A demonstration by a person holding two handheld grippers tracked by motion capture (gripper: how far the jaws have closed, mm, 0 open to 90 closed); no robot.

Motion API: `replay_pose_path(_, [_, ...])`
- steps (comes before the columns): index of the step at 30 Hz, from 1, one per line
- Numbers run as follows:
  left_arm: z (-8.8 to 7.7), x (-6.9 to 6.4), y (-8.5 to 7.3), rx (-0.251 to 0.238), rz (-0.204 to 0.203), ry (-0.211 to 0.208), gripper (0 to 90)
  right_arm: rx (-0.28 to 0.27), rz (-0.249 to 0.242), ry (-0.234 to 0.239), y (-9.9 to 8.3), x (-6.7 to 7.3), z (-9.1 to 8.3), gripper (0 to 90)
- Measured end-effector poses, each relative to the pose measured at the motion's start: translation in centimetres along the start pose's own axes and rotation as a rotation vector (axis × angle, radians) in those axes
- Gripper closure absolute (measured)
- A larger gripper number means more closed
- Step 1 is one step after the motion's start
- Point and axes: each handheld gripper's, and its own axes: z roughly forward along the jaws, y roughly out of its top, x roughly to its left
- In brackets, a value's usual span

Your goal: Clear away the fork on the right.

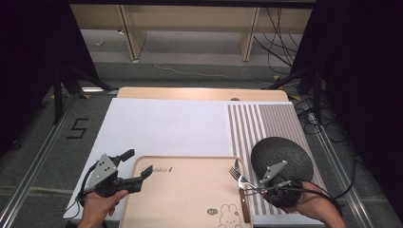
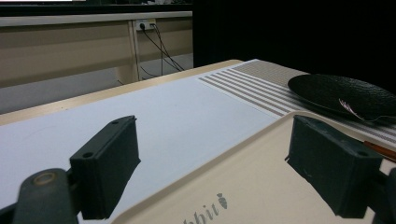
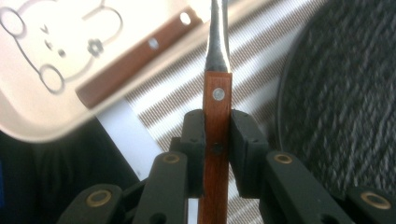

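The right gripper (image 1: 260,186) is gripping a fork (image 1: 240,177) by its wooden handle; in the right gripper view the jaws are pressing on both flat sides of the handle (image 3: 216,140), with the steel neck running up and away from them. In the high view the fork is being held just beside the tray (image 1: 180,164), its tines lying over the tray's right rim and its handle reaching back toward the dark plate (image 1: 285,154). A knife (image 1: 245,209) with a matching wooden handle is lying along the tray's right edge, nearer the person than the fork.

The left gripper (image 1: 138,171) is hovering at the tray's far left corner with its jaws standing wide apart and nothing between them; one jaw is over the tray, the other over the white mat (image 1: 161,126) beyond the tray.

Judging by this, the pick-up of the fork is done, while setting it down is not: it could be going to the striped mat (image 1: 266,123) beside the plate or onto the tray, and the pictures do not settle which. The knife is probably awaiting its turn.

There is ample room: the tray's middle is bare, and the white mat beyond it is open. The tight spots are the tray's raised right rim, the knife right under the fork's path, and the plate's edge touching close behind the right hand.
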Motion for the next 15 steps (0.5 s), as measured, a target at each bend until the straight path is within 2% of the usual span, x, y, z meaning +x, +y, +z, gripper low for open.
replay_pose_path(9, [0.0, 0.0, 0.0, -0.001, 0.0, 0.001, 15.8, -0.019, -0.038, 0.029, 3.2, 1.7, 0.6, 77.4])
replay_pose_path(13, [-0.1, 0.0, 0.0, -0.005, 0.001, -0.002, 15.8, -0.05, -0.026, 0.073, 4.1, 2.2, 0.8, 77.4])
replay_pose_path(15, [-0.1, 0.1, 0.0, -0.005, 0.002, 0.0, 15.8, -0.044, -0.028, 0.064, 4.4, 2.4, 0.9, 77.4])
